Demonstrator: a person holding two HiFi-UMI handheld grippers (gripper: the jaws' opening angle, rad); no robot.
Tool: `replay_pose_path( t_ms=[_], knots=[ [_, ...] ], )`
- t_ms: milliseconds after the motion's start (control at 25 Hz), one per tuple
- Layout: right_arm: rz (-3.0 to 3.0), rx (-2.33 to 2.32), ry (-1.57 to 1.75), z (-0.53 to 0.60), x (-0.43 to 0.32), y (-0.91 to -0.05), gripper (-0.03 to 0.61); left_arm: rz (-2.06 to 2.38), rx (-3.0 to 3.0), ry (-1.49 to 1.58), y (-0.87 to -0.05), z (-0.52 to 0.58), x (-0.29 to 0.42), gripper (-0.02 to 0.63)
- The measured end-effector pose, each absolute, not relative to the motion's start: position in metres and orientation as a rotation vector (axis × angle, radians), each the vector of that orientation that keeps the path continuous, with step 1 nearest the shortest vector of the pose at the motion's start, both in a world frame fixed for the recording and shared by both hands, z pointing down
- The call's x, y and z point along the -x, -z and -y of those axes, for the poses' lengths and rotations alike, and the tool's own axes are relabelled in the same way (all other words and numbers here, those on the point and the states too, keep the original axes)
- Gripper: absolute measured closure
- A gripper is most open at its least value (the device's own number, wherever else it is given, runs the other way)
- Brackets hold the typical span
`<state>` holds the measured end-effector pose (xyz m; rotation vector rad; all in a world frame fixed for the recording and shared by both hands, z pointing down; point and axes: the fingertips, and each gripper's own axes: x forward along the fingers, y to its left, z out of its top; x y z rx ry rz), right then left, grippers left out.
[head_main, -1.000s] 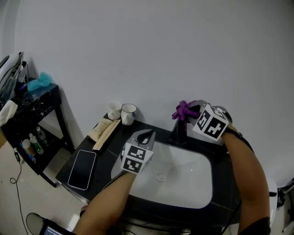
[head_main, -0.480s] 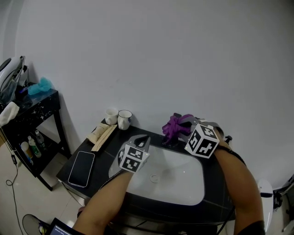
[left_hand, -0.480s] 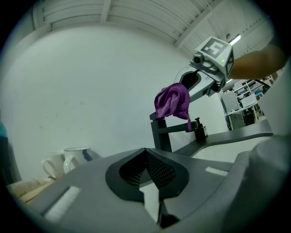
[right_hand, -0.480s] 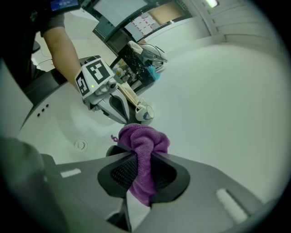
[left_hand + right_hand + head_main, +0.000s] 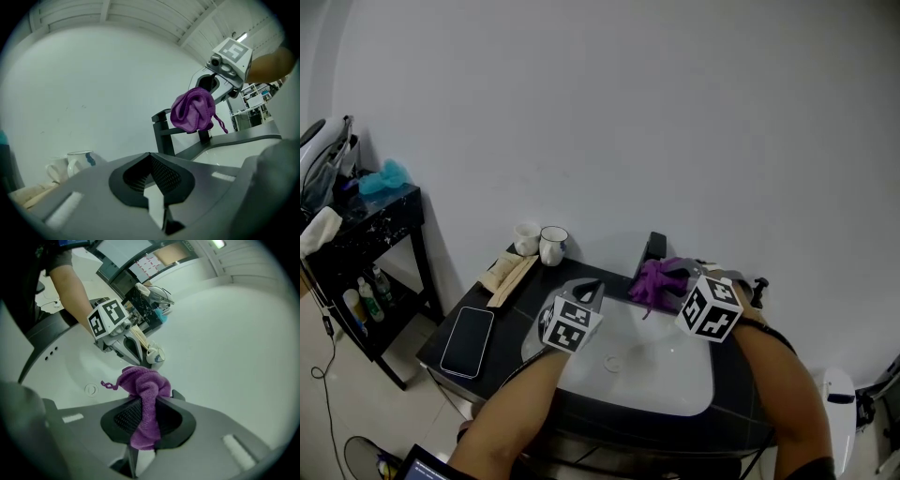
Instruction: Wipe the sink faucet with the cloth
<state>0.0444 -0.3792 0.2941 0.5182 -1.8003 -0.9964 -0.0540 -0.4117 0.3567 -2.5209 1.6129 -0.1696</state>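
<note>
The black faucet (image 5: 653, 249) stands at the back of the white sink (image 5: 675, 370). My right gripper (image 5: 673, 274) is shut on a bunched purple cloth (image 5: 653, 284), held just in front of and below the faucet's top, over the basin. In the right gripper view the cloth (image 5: 143, 399) hangs pinched between the pads. My left gripper (image 5: 589, 289) hovers over the sink's left side, shut with nothing in it. From the left gripper view, the cloth (image 5: 192, 110) hangs close in front of the faucet (image 5: 164, 136); whether they touch is unclear.
On the black counter (image 5: 511, 314) left of the sink lie a phone (image 5: 467, 340), a beige packet (image 5: 508, 269) and two white mugs (image 5: 541, 242). A dark side shelf (image 5: 366, 230) with bottles stands further left. The wall is right behind the faucet.
My right gripper has carried the cloth down and leftward off the faucet's top, which now shows bare. The left gripper has barely moved.
</note>
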Motion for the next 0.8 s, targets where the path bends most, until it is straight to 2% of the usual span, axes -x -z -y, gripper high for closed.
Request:
replay_pose_path(
  t_ms=[800],
  knots=[
    [1.855,-0.735,0.908,0.464,-0.049,-0.305,0.503,-1.57,2.537,0.127,-0.355,0.42,0.046,0.597]
  ],
)
